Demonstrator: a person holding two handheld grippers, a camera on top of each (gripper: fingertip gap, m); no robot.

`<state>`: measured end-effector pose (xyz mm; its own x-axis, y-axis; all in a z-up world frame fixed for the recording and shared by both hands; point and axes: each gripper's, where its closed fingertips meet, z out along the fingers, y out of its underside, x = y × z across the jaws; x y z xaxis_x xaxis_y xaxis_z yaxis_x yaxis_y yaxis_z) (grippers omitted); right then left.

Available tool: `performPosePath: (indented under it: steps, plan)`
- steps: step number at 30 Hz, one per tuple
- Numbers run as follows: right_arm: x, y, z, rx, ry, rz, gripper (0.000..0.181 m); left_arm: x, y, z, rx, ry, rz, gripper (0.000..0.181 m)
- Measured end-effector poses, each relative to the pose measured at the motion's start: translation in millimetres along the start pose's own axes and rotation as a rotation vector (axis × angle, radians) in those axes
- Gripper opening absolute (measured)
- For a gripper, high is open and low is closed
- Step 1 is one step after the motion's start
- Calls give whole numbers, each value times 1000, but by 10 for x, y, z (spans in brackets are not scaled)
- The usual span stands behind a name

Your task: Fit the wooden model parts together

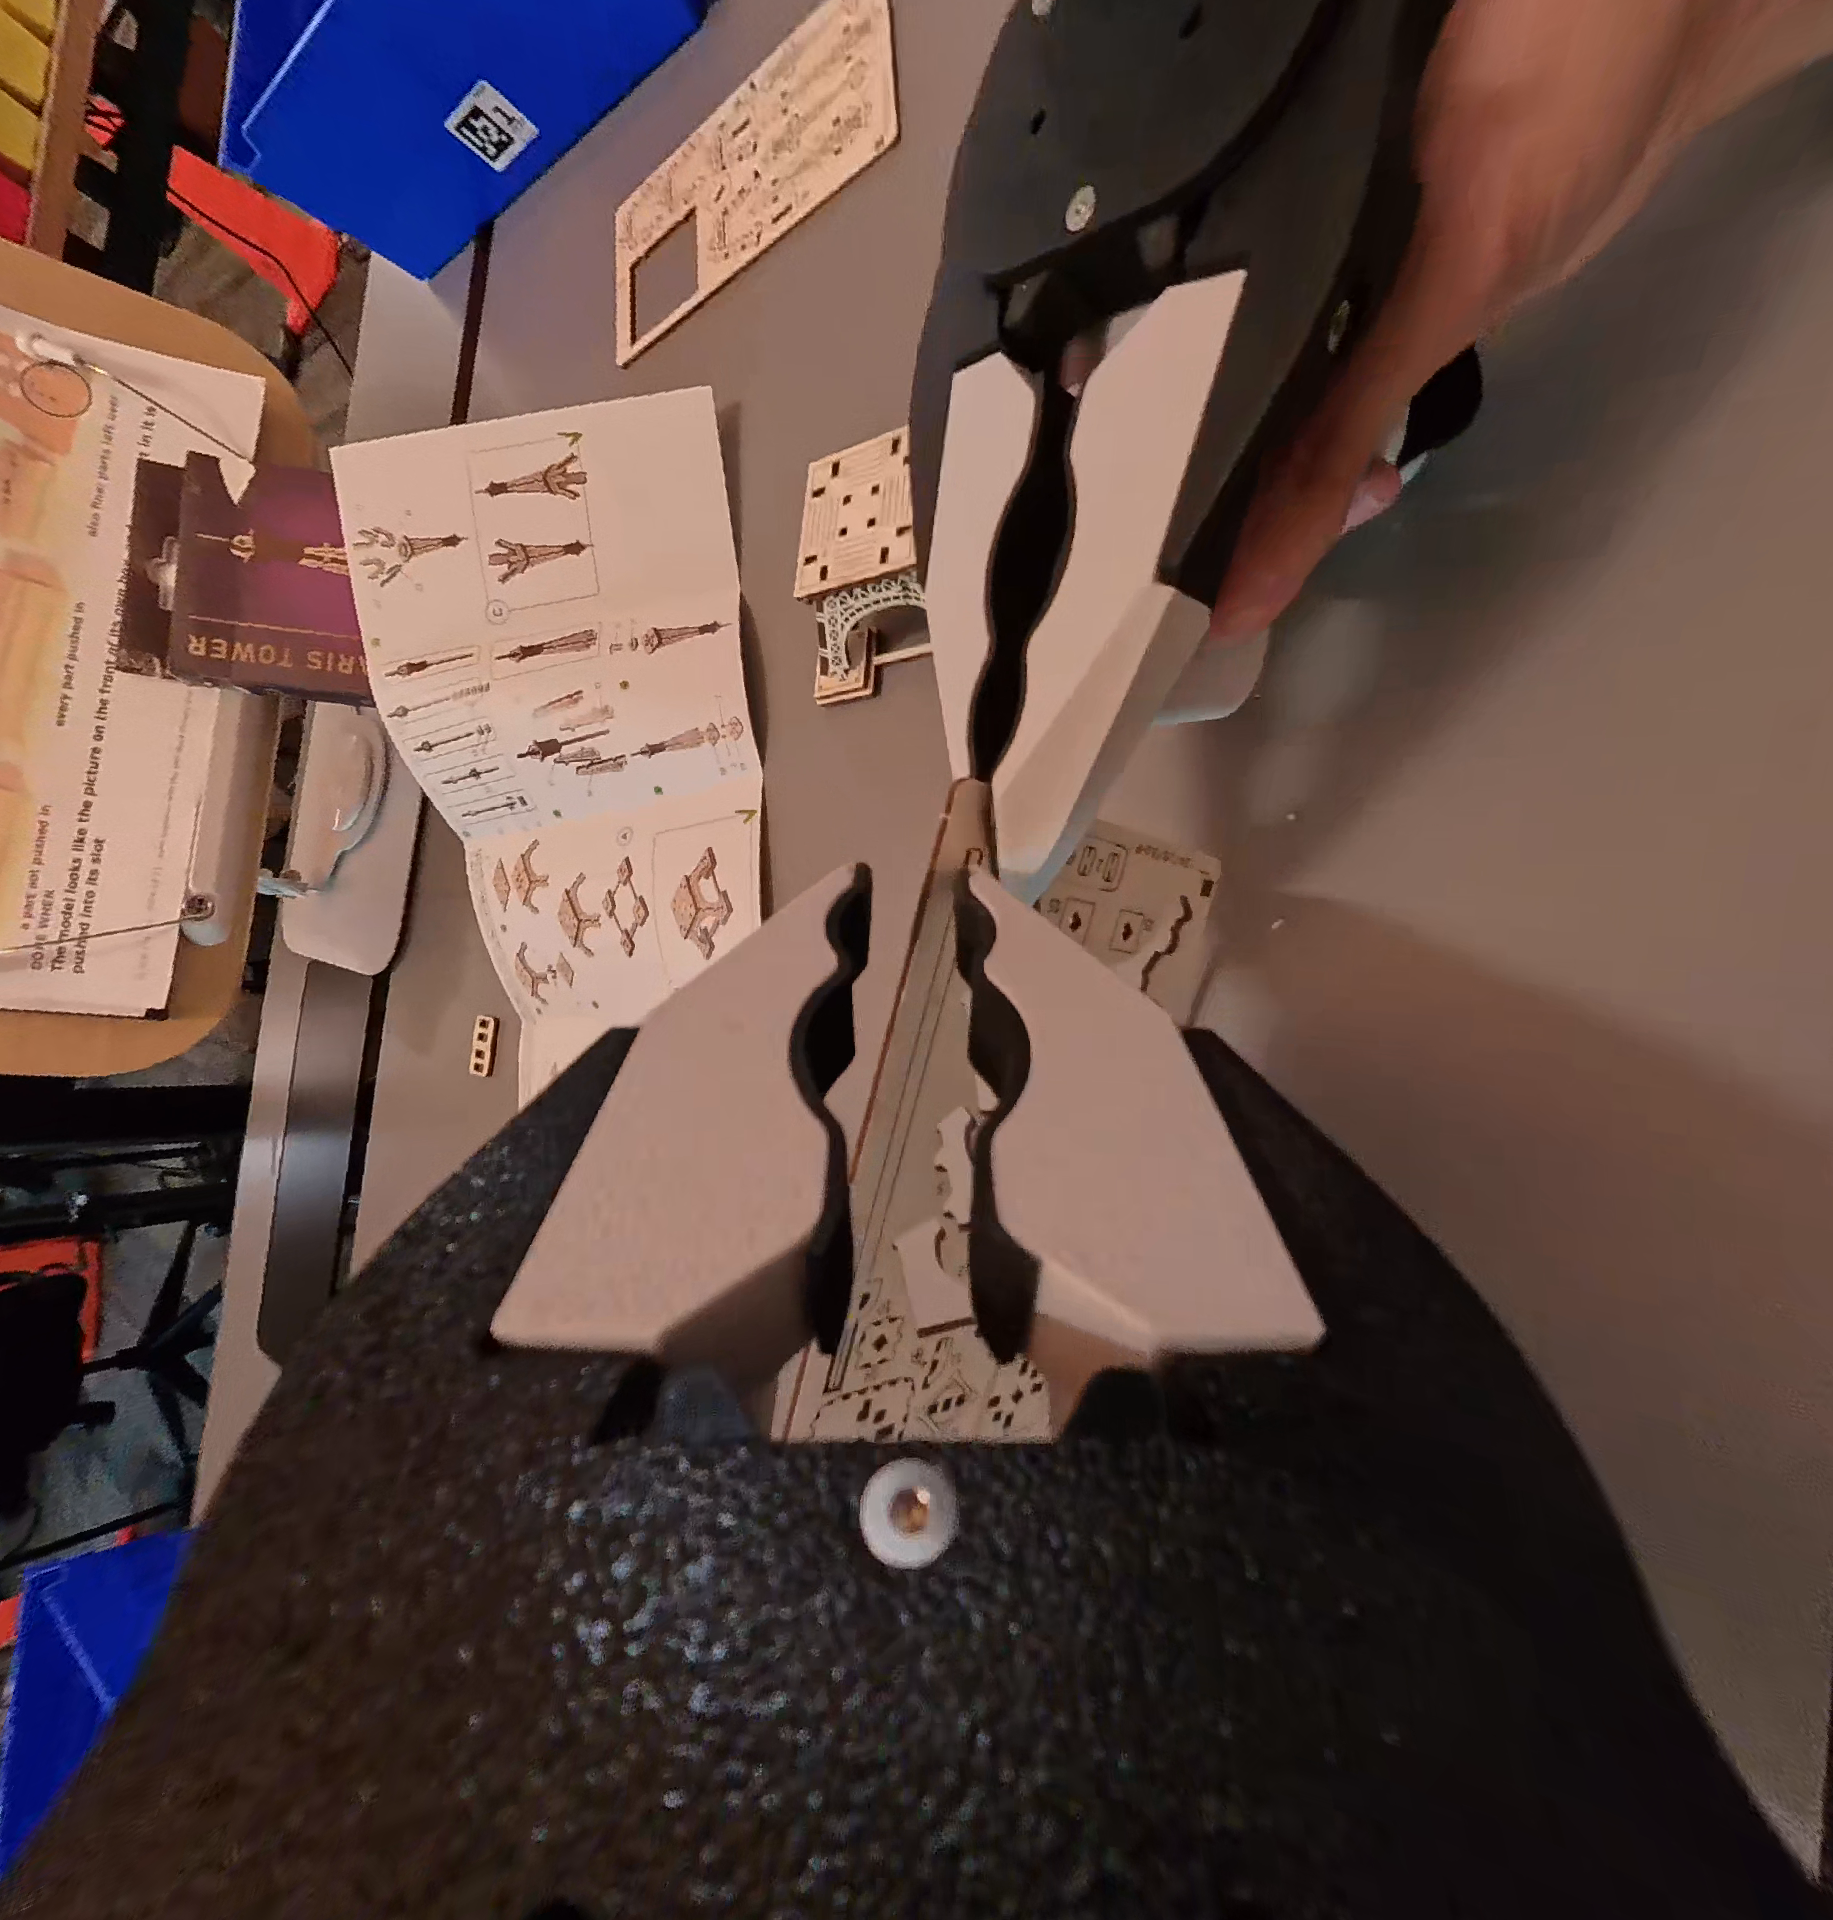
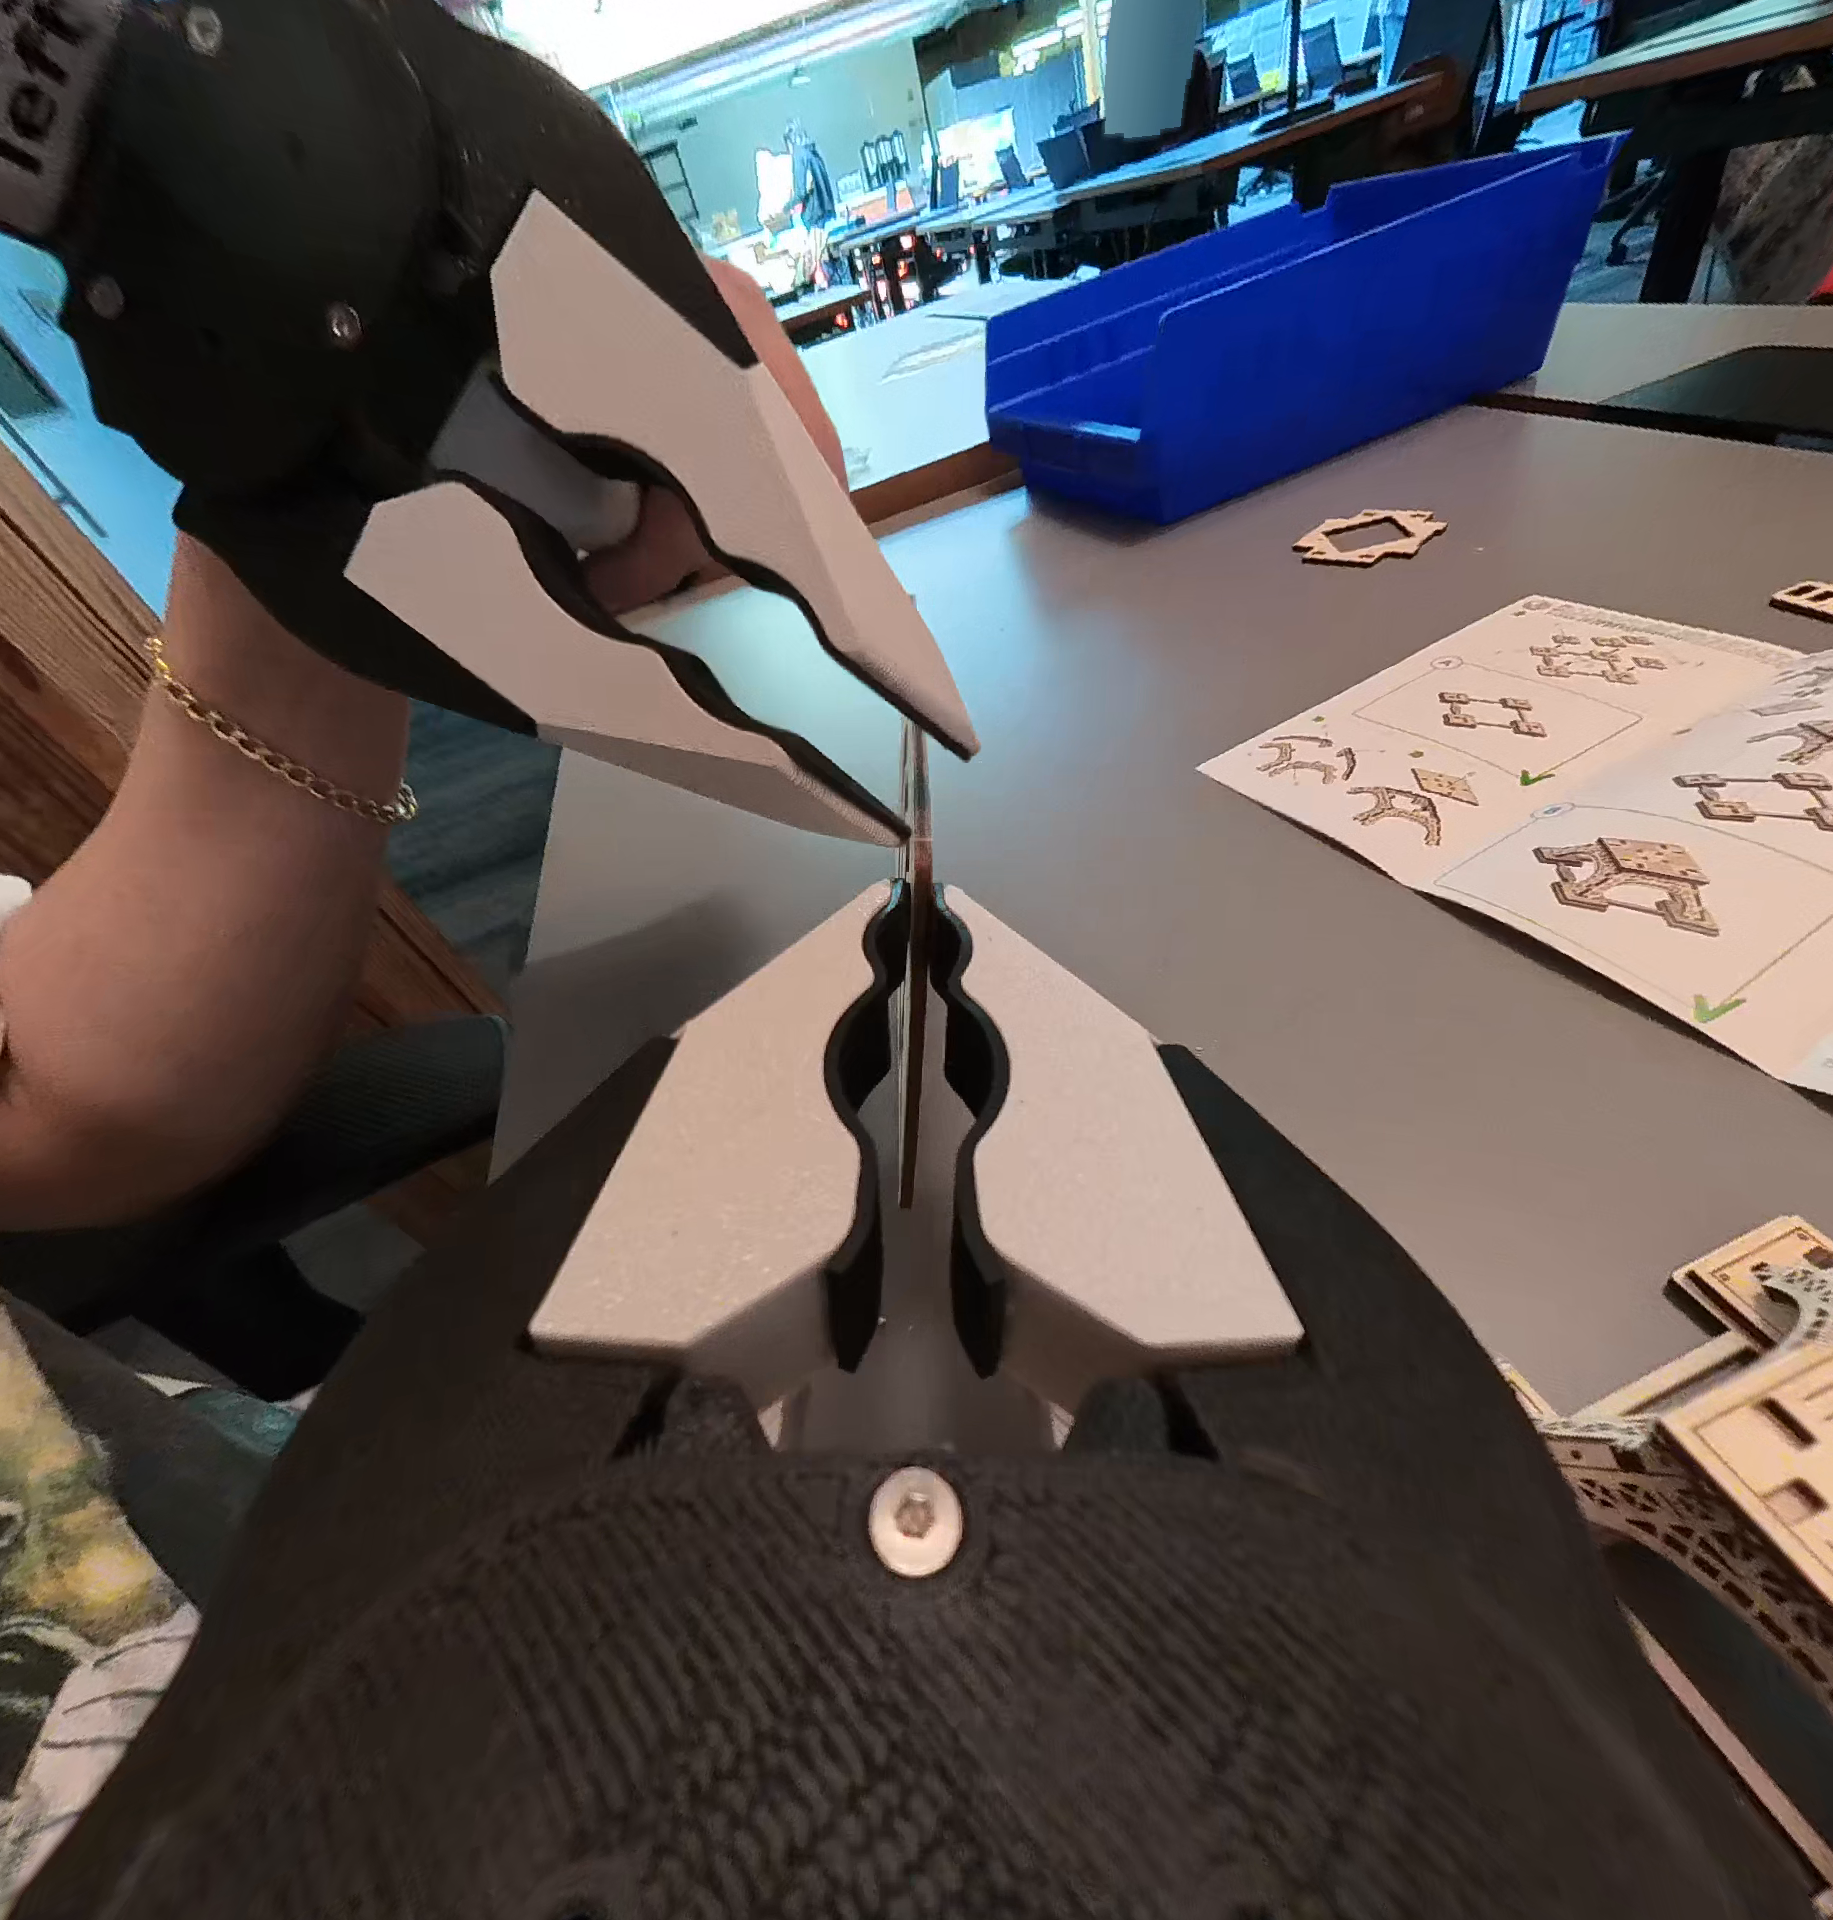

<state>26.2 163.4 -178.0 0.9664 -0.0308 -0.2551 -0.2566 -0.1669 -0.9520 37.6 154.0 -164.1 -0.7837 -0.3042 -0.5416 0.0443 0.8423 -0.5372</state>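
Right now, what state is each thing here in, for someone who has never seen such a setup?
Left gripper: shut on wooden parts sheet.
Right gripper: shut on the same sheet.
Wooden parts sheet: held edge-on, off the table.
Tower base: partly built, standing on the table.
Instruction leaflet: unfolded, lying flat.
Blue bin: lying on the table.

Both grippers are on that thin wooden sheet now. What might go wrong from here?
1. The wooden sheet is held edge-on by both the left gripper and the right gripper; opposing pulls may snap it.
2. The left fingers pinch only its end, so it might slip.
3. The tower base sits close; a swing might knock it.
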Motion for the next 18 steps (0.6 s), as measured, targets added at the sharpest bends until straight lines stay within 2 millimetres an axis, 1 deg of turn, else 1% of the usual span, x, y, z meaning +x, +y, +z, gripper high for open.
performPosePath:
  steps: [1, 4, 9, 13, 18]
  plan:
    - [-8, 11, 11, -9, 2, -11, 0, -4, 11, -5, -12, -8, 13, 16]
    - [-28, 45, 39, -35, 2, -32, 0, -28, 35, -17, -48, -39, 61, 25]
    - [-4, 112, 93, -93, 17, -67, 0, -4, 86, 23, -138, -62, 212, 25]
    - [20, 117, 98, -99, 12, -42, 0, 61, 112, 55, -137, -25, 265, 13]
    - [-6, 115, 109, -100, 5, -73, 0, 67, 122, 23, -156, 34, 315, 15]
